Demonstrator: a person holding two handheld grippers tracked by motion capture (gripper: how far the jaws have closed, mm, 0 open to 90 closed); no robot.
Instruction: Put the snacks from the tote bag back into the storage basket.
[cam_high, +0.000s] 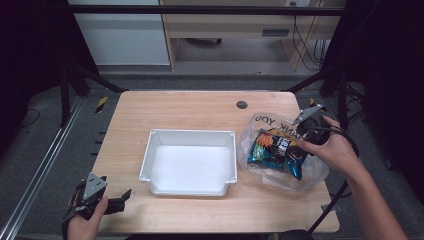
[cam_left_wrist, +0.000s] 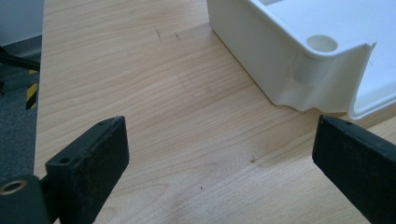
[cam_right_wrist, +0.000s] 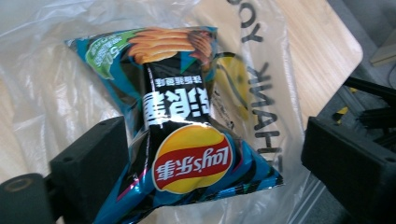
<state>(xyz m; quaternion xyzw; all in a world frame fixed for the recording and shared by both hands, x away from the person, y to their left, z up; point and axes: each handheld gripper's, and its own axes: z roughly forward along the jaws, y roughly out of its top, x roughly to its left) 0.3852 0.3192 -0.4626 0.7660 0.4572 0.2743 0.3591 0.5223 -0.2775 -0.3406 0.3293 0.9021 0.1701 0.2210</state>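
Wooden surface (cam_high: 200, 107) w/ white tray (cam_high: 190, 161) at center. Right claw (cam_right_wrist: 212, 158), jaws wide, straddles a blue-and-black chip bag (cam_right_wrist: 180, 140) lying on a clear plastic bag (cam_high: 305, 177) at the surface's right side, just beside the tray; jaws not closed on it. Left claw (cam_left_wrist: 219, 158), jaws wide & empty, hovers over bare wood near the tray's near-left corner.

table (cam_high: 200, 107) far half bare | tray (cam_high: 145, 162) centre | bag (cam_high: 310, 175) blocks right
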